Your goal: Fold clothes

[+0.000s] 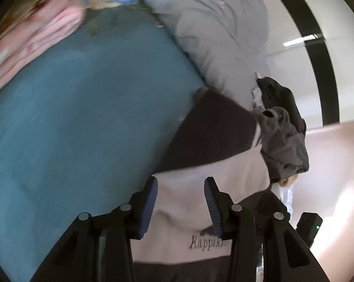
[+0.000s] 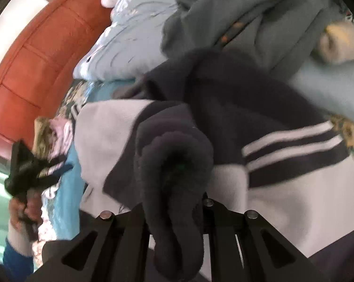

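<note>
Right tongs (image 2: 177, 202) pinched a dark fold of the black-and-white sweatshirt (image 2: 294, 199) lying just ahead on the teal bedsheet (image 1: 83, 117); left tongs (image 1: 180, 202) stood spread above its white panel.

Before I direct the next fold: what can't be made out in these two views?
- Right wrist view: right tool's pads, buried under the bunched dark sleeve.
- Left wrist view: printed word on the sweatshirt, its end behind a finger.
- Both views: the sweatshirt's full outline, cut off by frame edges and motion blur.
</note>
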The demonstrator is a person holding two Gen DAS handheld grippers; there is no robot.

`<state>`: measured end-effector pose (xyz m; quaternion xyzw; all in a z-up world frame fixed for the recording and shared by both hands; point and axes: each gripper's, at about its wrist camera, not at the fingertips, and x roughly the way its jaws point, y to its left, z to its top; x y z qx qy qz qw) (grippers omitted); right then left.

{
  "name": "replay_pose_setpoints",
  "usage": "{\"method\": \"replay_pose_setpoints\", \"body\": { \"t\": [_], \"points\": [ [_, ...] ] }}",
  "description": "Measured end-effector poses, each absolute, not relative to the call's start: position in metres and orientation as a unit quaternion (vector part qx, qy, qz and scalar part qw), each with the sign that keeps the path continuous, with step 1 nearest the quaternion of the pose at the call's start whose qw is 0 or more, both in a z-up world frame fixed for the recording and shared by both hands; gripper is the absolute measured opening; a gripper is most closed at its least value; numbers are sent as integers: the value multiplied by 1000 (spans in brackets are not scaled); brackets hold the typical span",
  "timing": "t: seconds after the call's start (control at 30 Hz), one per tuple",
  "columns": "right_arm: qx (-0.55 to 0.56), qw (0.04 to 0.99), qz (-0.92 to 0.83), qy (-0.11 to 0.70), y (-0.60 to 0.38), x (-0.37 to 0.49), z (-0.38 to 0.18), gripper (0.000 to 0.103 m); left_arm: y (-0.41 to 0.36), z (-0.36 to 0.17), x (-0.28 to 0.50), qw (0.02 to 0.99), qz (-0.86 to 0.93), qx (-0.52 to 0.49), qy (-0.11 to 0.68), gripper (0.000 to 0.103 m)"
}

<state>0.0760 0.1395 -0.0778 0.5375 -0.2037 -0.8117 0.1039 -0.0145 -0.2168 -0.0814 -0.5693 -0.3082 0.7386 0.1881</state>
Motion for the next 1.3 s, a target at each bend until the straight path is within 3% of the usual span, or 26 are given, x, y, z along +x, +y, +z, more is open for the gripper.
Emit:
{"method": "replay_pose_setpoints", "body": {
  "t": [0.13,0.3,0.37,0.43,0.63,0.77,1.0,1.13,1.3],
  "points": [
    [519,110,-826,-190,136,77,-71,9,-197,-74,-30,202,768,-548,-261,58],
    [544,76,-819,-168,151,71,-83,10,-170,-91,-49,198,789,-555,-174,59],
    [557,73,-811,-164,154,72,-86,19,-165,-95,-49,188,799,-555,-136,59],
    [555,72,-815,-151,160,77,-78,44,-167,-101,-49,173,805,-555,-116,59],
    [504,82,-835,-206,189,63,-43,53,-174,-126,-53,153,797,-569,-132,59],
    [512,120,-797,-297,178,3,-64,53,-179,-120,-42,155,802,-560,-139,58],
    [583,127,-747,-294,149,-55,-99,53,-196,-69,-20,202,841,-489,-115,58],
    [587,147,-737,-302,142,-71,-90,35,-185,-47,-26,248,845,-458,-124,58],
    [522,160,-707,-450,171,-100,-78,21,-152,-39,-28,325,821,-450,-135,58]
  ]
}}
